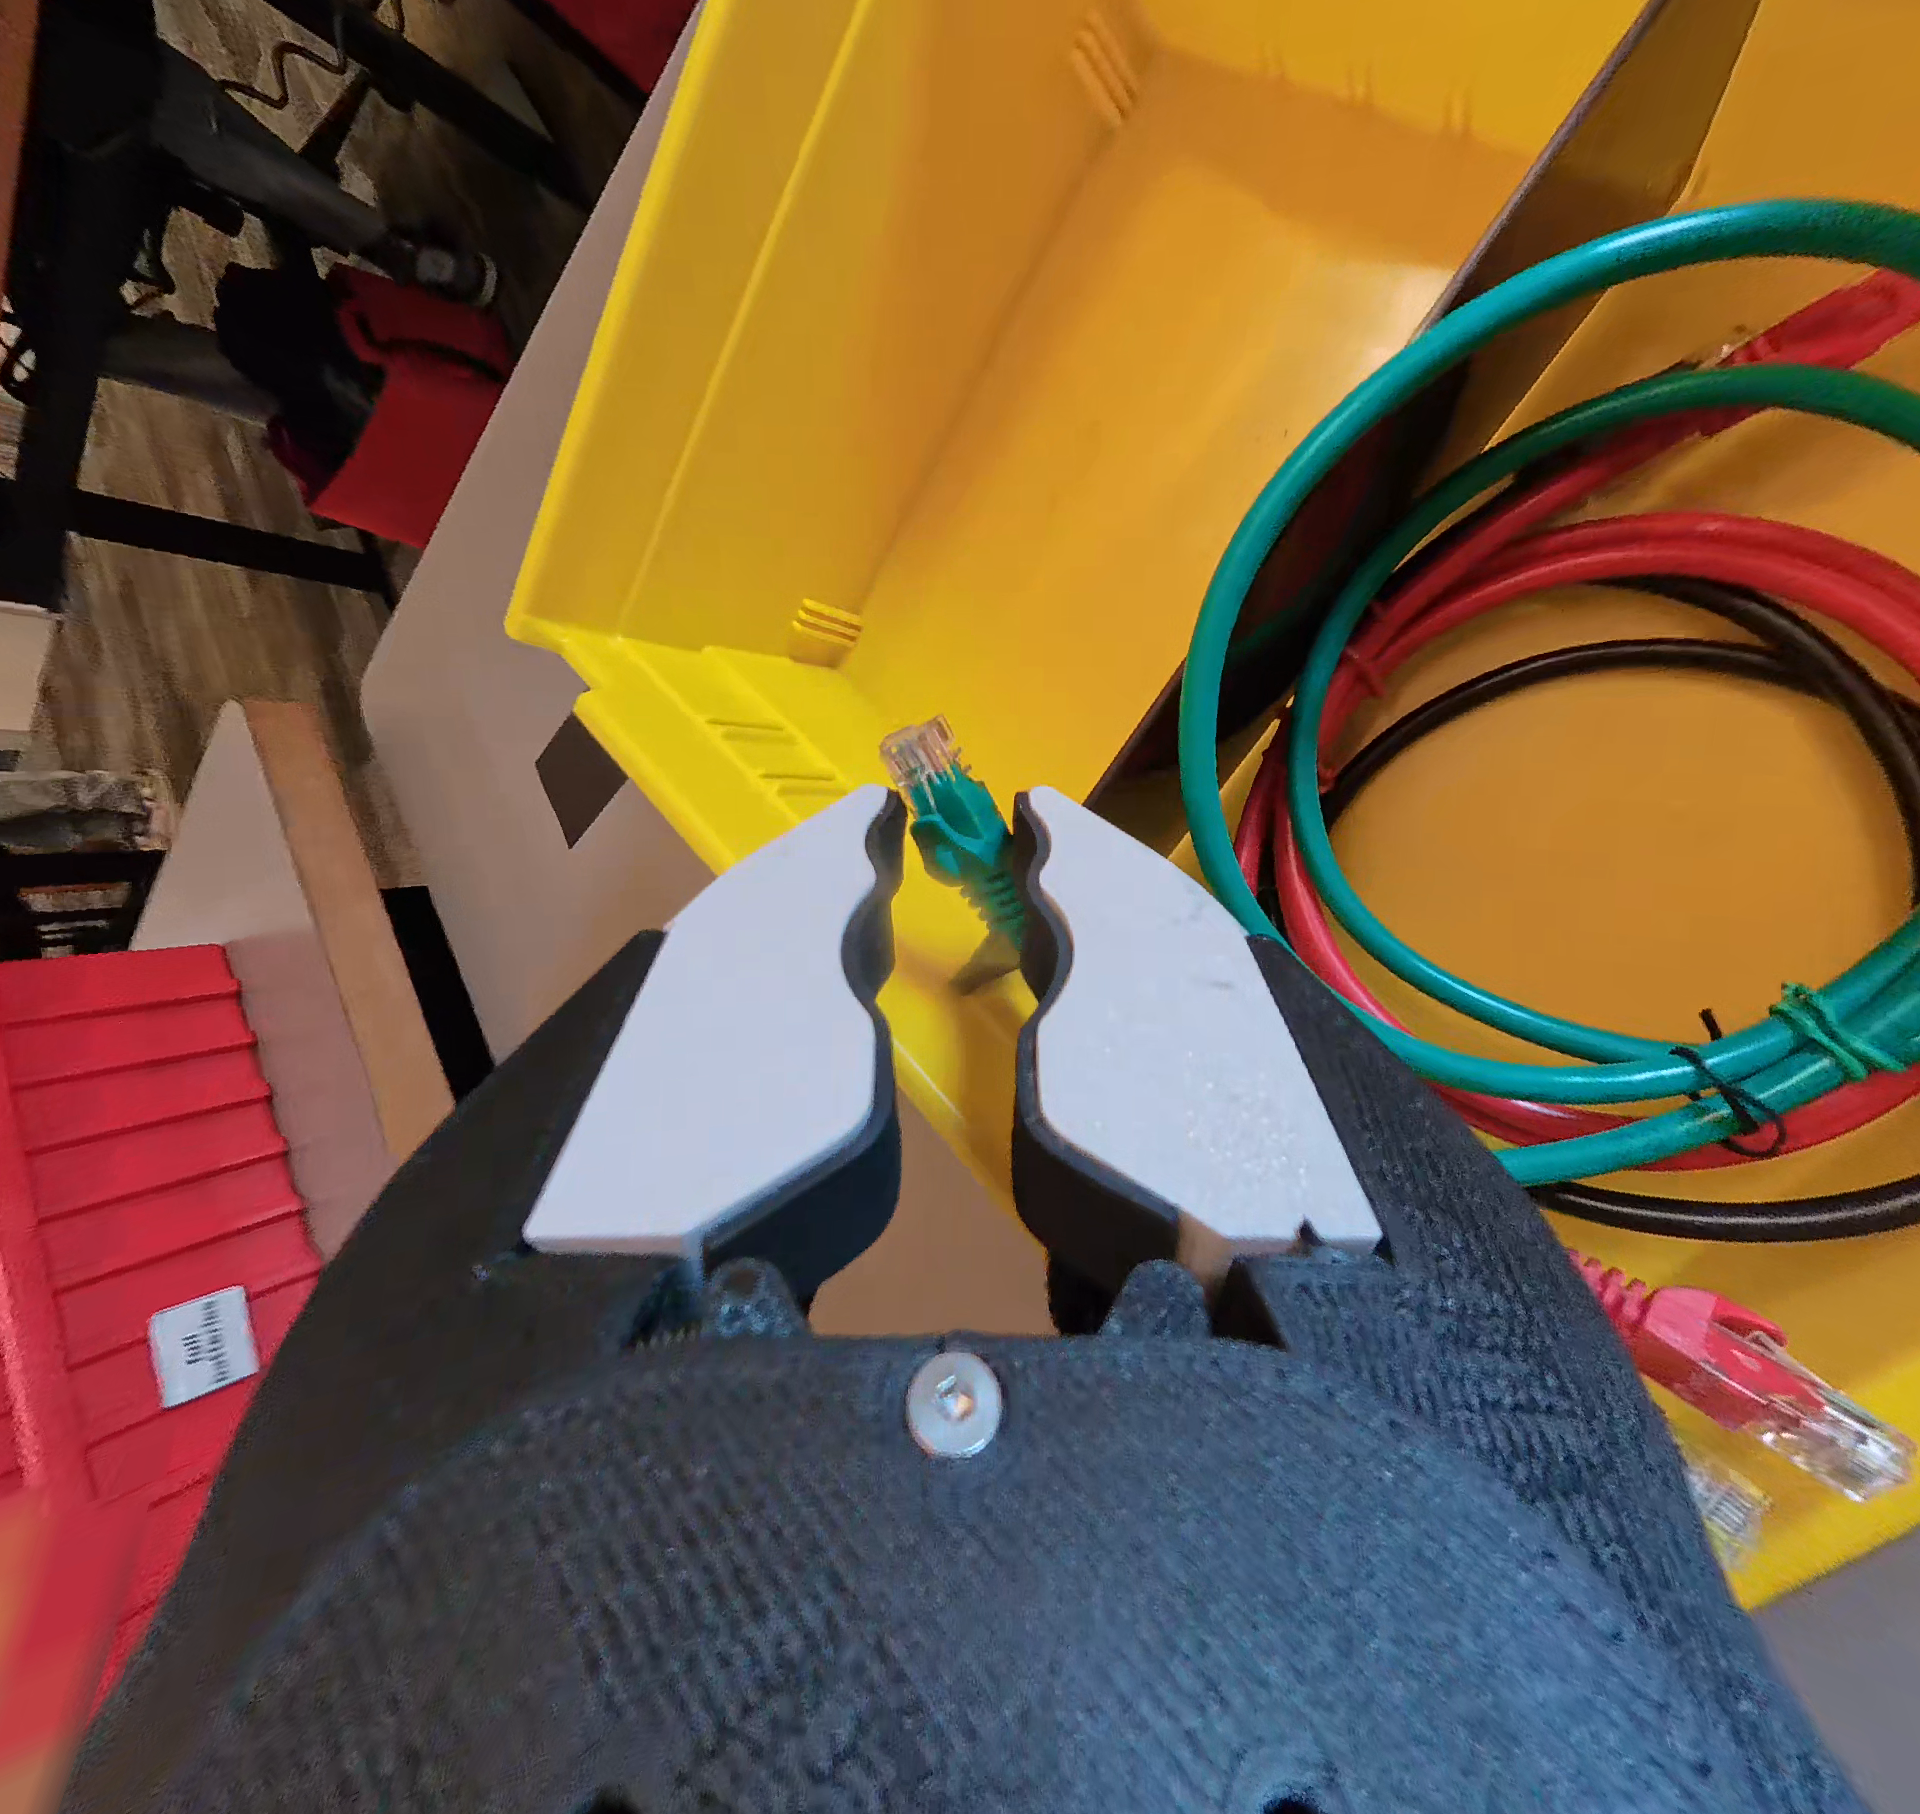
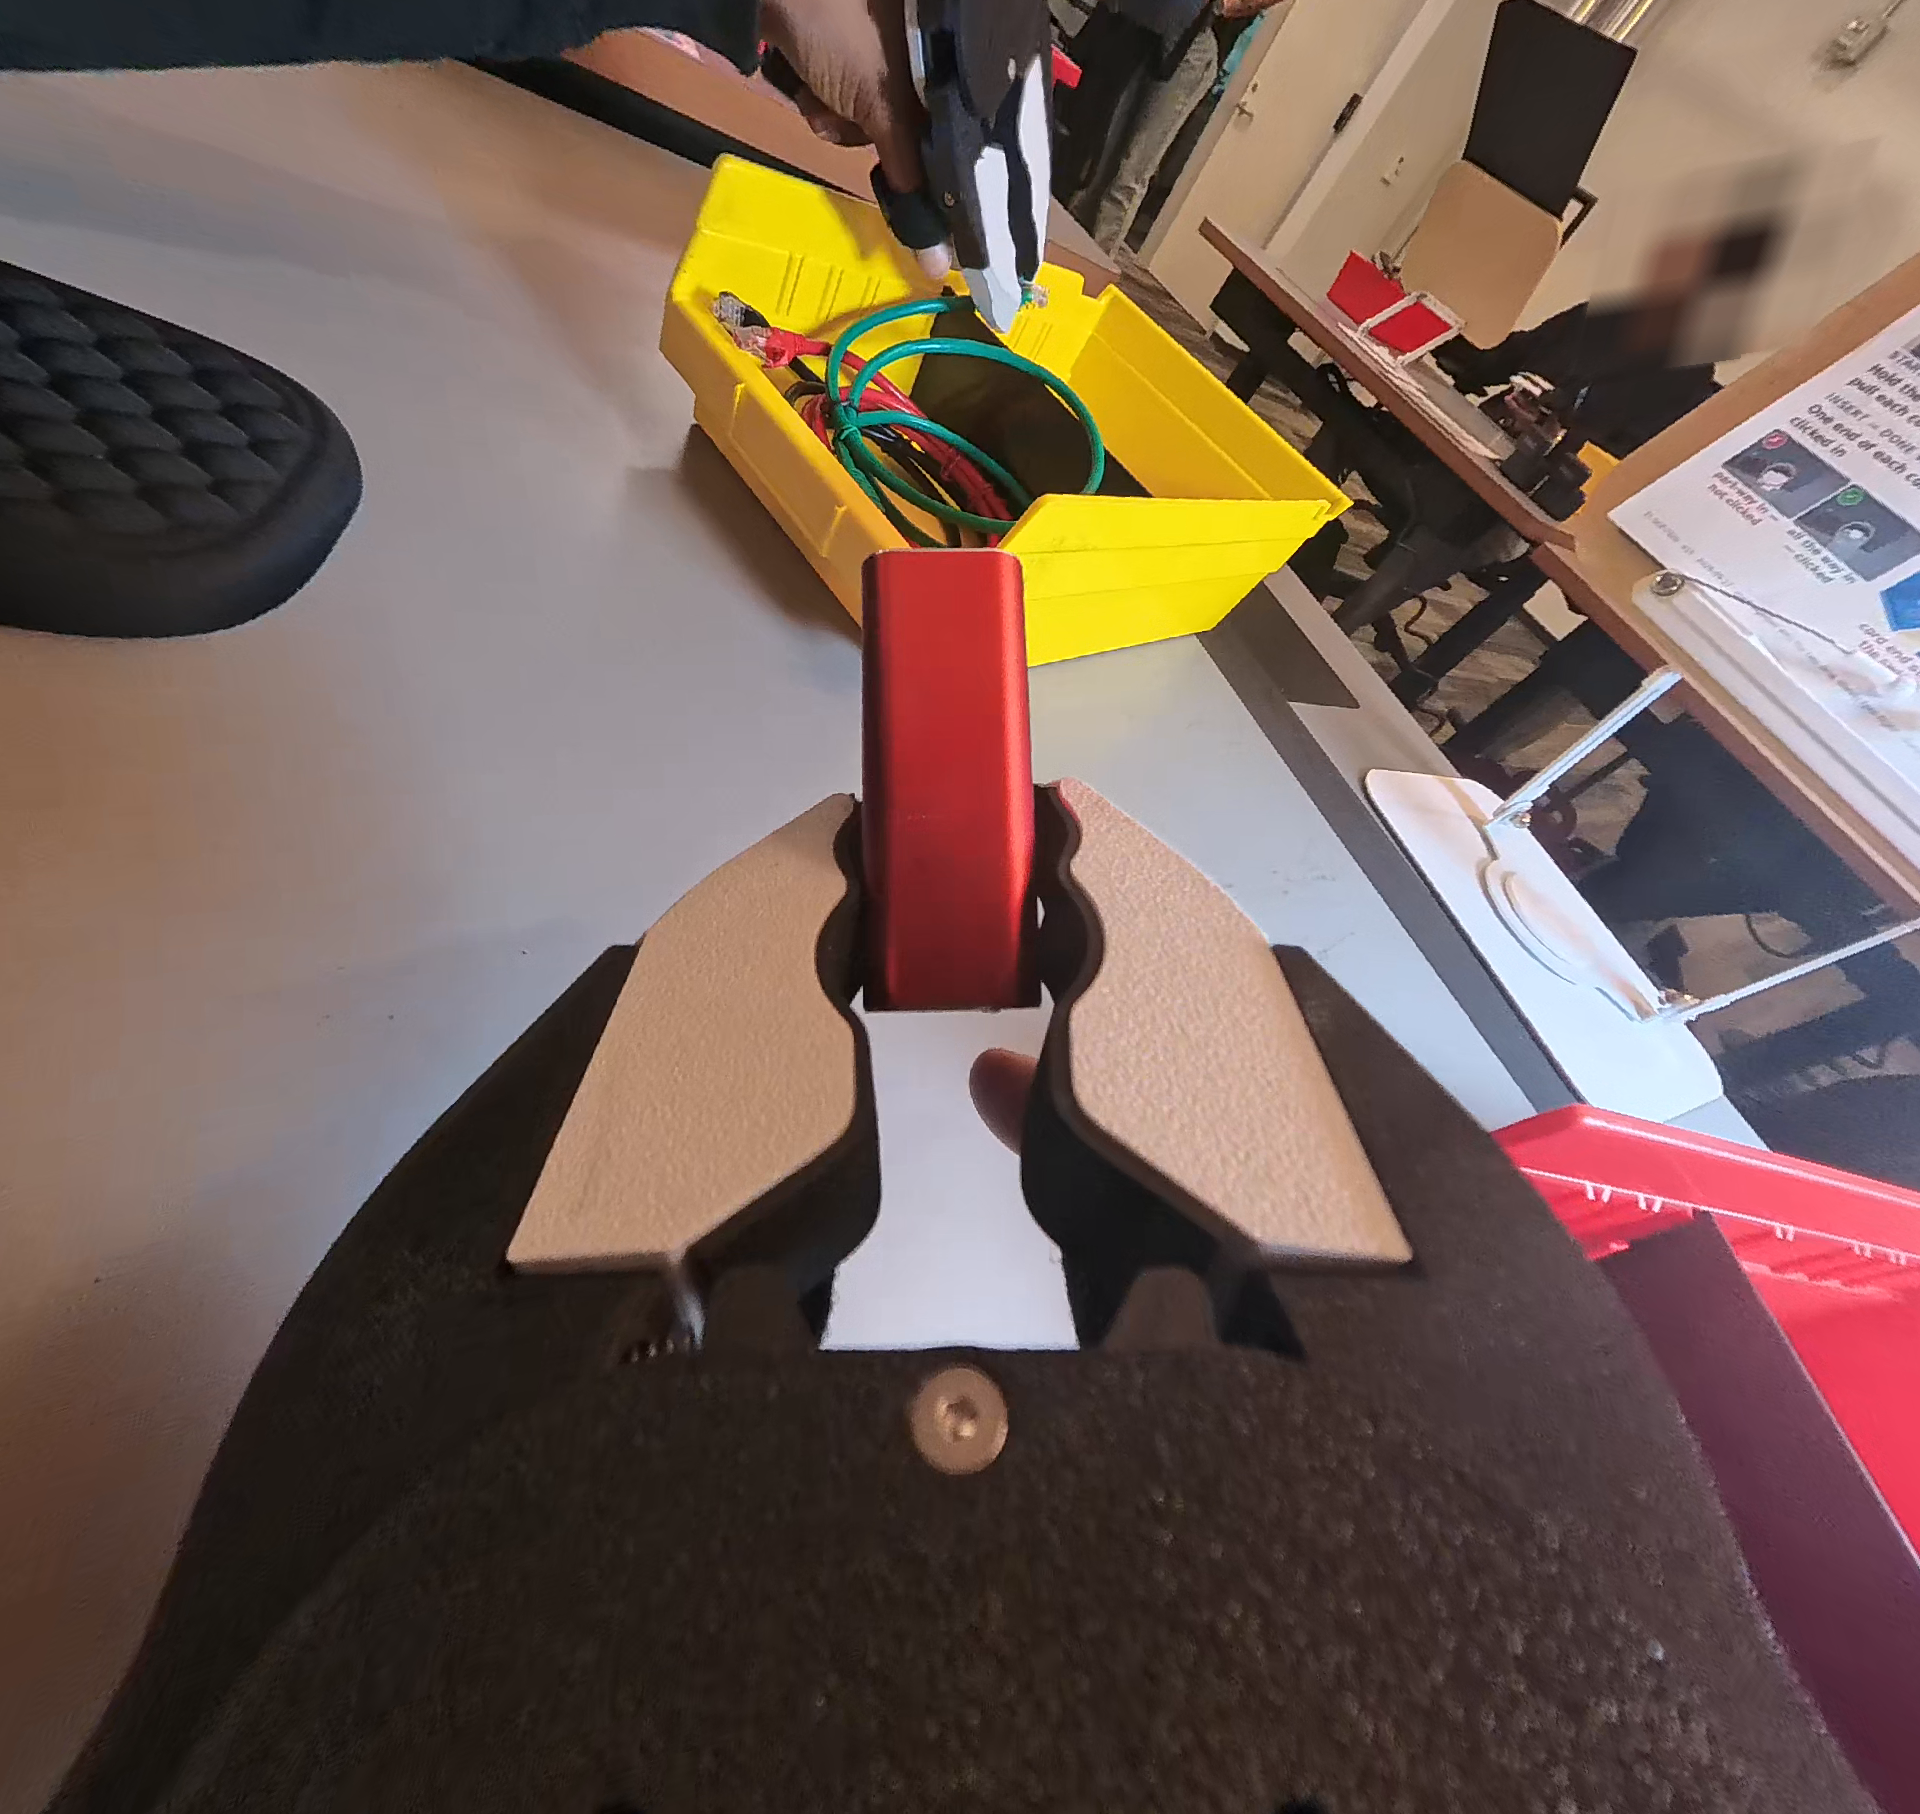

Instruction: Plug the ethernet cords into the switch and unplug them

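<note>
My left gripper (image 1: pixel 956 829) is above the yellow plastic bin (image 2: pixel 1132 559), with the plug of the green ethernet cord (image 1: pixel 961 829) between my fingers. The bin stands on the grey table (image 2: pixel 520 777), near its far right edge. In the bin lie the coiled green, red and black cords (image 2: pixel 914 445). Before the bin, my right gripper (image 2: pixel 951 891) holds the red metal switch (image 2: pixel 945 746).

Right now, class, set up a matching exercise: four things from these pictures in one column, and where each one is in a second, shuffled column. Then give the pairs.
1. green plug
2. red switch
3. red plug
4. black mat

A. lying in the yellow bin
B. held by the right hand-held gripper
C. on the table, left of the bin
D. held by the left hand-held gripper

1-D, 2-B, 3-A, 4-C
</note>
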Demonstrator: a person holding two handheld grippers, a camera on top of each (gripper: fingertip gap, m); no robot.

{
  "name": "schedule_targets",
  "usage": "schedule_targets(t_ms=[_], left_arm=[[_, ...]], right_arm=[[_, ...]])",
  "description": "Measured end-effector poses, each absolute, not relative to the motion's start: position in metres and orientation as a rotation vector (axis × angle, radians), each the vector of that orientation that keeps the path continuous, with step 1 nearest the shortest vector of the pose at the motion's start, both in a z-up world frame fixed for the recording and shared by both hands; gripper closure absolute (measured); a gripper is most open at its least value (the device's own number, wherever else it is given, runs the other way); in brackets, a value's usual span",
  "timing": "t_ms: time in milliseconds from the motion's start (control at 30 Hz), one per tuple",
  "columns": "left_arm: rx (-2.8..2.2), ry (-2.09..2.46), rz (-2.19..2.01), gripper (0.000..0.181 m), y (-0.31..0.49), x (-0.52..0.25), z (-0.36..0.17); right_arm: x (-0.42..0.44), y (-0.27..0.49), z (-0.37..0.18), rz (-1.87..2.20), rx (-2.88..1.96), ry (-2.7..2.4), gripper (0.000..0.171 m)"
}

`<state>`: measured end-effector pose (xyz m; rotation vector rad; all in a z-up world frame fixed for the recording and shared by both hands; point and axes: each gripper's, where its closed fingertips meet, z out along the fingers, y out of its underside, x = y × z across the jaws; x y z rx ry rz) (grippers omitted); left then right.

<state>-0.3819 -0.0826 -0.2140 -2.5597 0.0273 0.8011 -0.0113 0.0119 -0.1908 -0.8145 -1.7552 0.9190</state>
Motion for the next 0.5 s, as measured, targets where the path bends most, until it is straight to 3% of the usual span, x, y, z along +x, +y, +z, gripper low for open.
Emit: schedule_targets(t_ms=[200, 500], left_arm=[[-2.440, 0.103, 0.809, 0.166, -0.071, -0.367, -0.188], [-2.108, 0.252, 0.702, 0.168, -0.081, -0.290, -0.021]], right_arm=[[-0.010, 0.014, -0.187, 0.917, -0.815, -1.735, 0.143], [-0.008, 0.024, -0.170, 0.965, -0.837, -1.637, 0.143]])
